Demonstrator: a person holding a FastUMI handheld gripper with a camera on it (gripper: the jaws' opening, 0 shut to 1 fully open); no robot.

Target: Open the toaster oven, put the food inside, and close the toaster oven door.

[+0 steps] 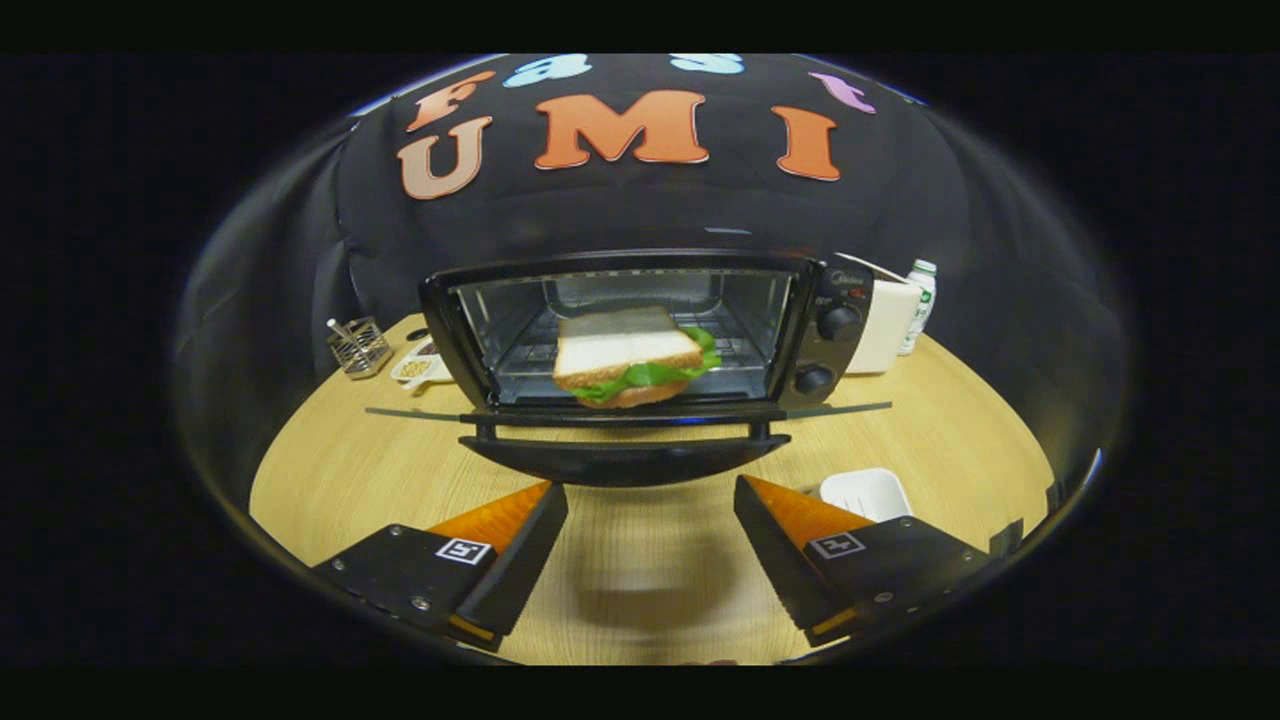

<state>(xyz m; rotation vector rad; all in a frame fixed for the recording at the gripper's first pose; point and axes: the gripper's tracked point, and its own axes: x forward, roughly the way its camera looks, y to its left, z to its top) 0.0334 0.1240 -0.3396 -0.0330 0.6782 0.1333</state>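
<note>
A black toaster oven stands on the round wooden table, its door folded down flat toward me. Inside on the wire rack lies a sandwich of white bread with green lettuce and a brown filling. My gripper is open with nothing between its fingers. The fingertips sit just below and in front of the lowered door's handle edge, apart from it. The oven's two knobs are on its right panel.
A small white dish lies on the table just beyond the right finger. Left of the oven stand a wire holder and a small white bowl. Right of it are a white box and a white bottle.
</note>
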